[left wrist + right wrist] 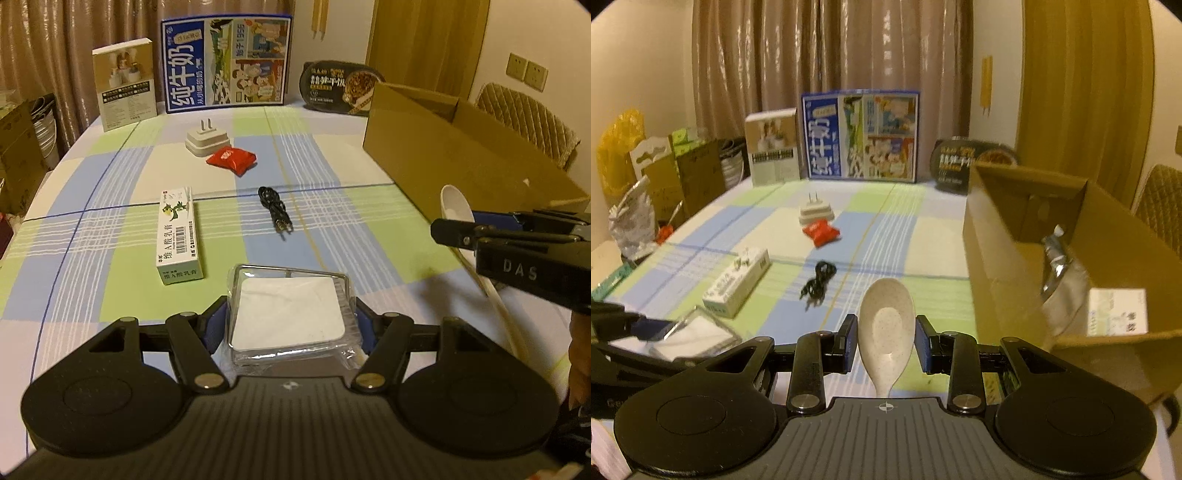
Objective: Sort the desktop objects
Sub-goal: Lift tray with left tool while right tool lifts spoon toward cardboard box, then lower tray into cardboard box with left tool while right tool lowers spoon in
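Checked tablecloth (110,229) with a cardboard box (1015,229) at its right edge, already containing a tube (1054,247) and what appears to be a small carton. The left gripper (291,325) clamps a clear-wrapped white pad (290,314) above the cloth. The right gripper (886,343) grips a pale spoon (886,328), bowl forward, beside the box. A green-and-white carton (179,236), red packet (232,158), white plug (207,140) and black cable (275,212) lie apart on the cloth.

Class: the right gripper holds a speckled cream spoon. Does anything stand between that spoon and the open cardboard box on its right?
Nothing visible does. The speckled cream spoon, in the right gripper, has only bare checked tablecloth between it and the open brown cardboard box. The box's near wall stands upright, so the spoon must pass over its rim.
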`<action>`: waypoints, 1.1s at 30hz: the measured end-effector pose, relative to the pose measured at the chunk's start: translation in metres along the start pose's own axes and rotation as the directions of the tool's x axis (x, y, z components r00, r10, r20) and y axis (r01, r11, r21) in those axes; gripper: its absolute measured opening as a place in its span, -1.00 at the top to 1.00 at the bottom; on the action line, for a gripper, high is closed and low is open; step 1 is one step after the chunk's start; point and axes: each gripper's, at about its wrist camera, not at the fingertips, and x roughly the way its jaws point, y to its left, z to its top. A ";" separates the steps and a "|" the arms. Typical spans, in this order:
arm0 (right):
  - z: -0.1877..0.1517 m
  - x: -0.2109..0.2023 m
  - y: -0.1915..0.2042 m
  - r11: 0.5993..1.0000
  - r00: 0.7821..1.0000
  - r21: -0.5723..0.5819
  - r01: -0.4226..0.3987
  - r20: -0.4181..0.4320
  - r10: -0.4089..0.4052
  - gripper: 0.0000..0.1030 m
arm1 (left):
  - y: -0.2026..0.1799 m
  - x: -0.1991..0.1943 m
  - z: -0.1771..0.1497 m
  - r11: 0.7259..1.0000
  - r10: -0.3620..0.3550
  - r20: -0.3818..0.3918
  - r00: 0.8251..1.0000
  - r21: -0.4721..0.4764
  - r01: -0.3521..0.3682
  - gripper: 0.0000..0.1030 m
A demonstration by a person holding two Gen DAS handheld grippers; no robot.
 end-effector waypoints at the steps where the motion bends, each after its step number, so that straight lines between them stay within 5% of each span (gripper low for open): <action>1: 0.002 -0.004 0.000 1.000 1.000 0.004 0.000 0.007 0.000 0.42 | -0.002 -0.005 0.001 1.000 0.001 0.005 1.000 -0.003 -0.001 -0.23; 17: 0.025 -0.080 -0.013 0.998 0.995 0.060 0.010 0.100 -0.016 0.42 | -0.035 -0.070 0.013 0.999 0.012 0.068 0.998 0.032 -0.014 -0.23; 33: 0.036 -0.117 -0.059 0.989 0.983 0.119 0.087 0.151 -0.105 0.42 | -0.085 -0.081 0.024 0.996 -0.058 0.101 0.993 0.076 0.050 -0.24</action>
